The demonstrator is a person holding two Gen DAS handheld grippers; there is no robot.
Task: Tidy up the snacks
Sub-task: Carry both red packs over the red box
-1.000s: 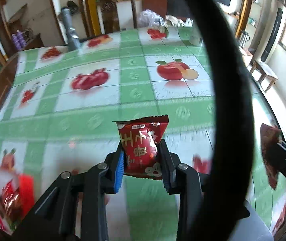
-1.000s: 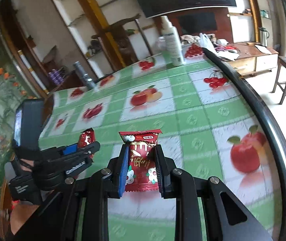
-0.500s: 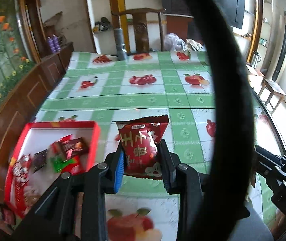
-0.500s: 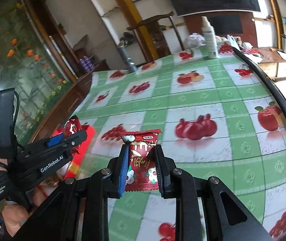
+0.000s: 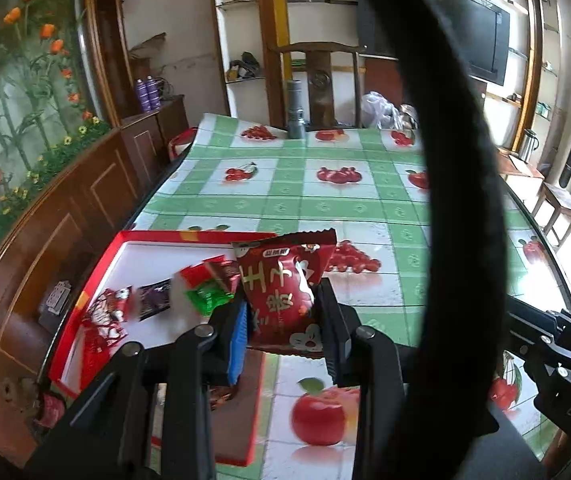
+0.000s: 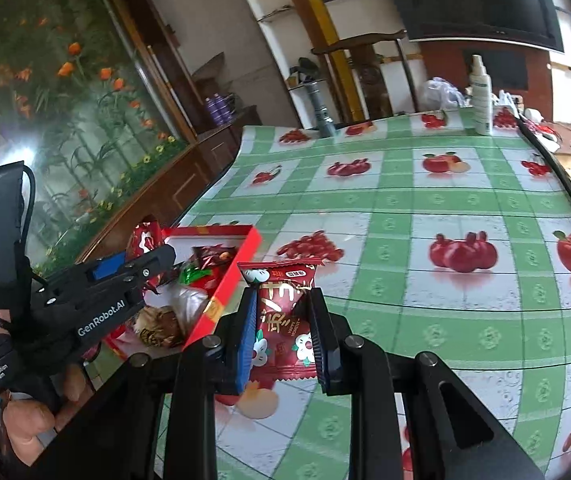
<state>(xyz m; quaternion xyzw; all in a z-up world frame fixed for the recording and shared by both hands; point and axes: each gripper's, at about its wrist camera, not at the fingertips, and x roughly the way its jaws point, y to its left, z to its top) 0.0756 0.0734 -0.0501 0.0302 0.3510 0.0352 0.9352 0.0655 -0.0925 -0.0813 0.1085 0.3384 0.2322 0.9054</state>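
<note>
My left gripper (image 5: 283,312) is shut on a red snack packet (image 5: 281,280) and holds it over the right edge of the red tray (image 5: 101,264). The tray lies at the table's left edge and holds several wrapped snacks (image 5: 205,288). My right gripper (image 6: 283,320) is shut on a second red snack packet (image 6: 283,308), above the tablecloth just right of the tray (image 6: 245,256). The left gripper (image 6: 147,252) with its packet (image 6: 145,238) shows in the right wrist view over the tray.
A green checked fruit-print tablecloth (image 6: 405,240) covers the table. A grey flashlight (image 5: 295,110), a white spray bottle (image 6: 481,96) and plastic bags (image 5: 381,110) stand at the far edge by a wooden chair (image 5: 321,80). A wooden cabinet (image 5: 65,232) borders the left.
Both grippers swung left with their packets held. The red tray came into view and now lies under the left gripper and beside the right one.
</note>
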